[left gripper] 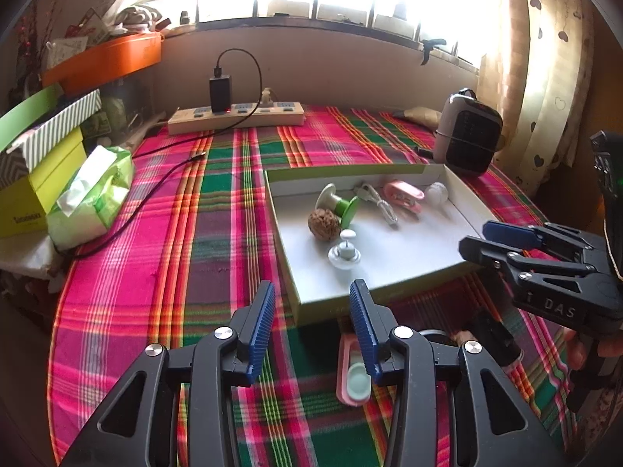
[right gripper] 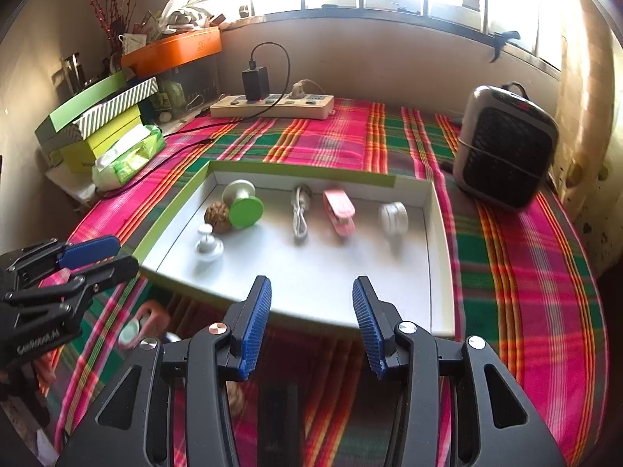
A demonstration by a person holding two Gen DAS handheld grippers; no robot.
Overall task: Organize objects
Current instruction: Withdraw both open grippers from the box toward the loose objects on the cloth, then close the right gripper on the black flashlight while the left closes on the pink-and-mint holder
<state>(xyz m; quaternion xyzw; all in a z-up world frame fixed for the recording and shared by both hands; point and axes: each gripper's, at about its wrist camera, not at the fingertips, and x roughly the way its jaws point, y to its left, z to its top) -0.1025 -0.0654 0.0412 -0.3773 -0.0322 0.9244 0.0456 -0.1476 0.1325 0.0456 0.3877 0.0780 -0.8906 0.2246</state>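
A shallow white box lid with green rim (left gripper: 459, 210) (right gripper: 436, 257) lies on the plaid table. It holds a green-and-white spool (left gripper: 342, 206) (right gripper: 243, 204), a walnut (left gripper: 323, 225) (right gripper: 218, 216), a white knob (left gripper: 344, 253) (right gripper: 208, 245), a white cable (left gripper: 379, 202) (right gripper: 300, 214), a pink clip (left gripper: 405, 194) (right gripper: 338, 208) and a white round case (left gripper: 436, 192) (right gripper: 393, 214). A pink holder with a pale green cap (left gripper: 354, 377) (right gripper: 140, 323) lies on the cloth in front of the box. My left gripper (left gripper: 311, 303) (right gripper: 101, 255) is open and empty above it. My right gripper (right gripper: 311, 299) (left gripper: 477, 239) is open and empty over the box's near edge.
A power strip with a black charger (left gripper: 237, 116) (right gripper: 272, 105) sits at the back. A small heater (left gripper: 467, 136) (right gripper: 506, 148) stands back right. Stacked boxes (left gripper: 43, 155) (right gripper: 97, 124) and a tissue pack (left gripper: 93, 194) (right gripper: 128, 155) are at the left. A dark object (left gripper: 494, 334) lies under the right gripper.
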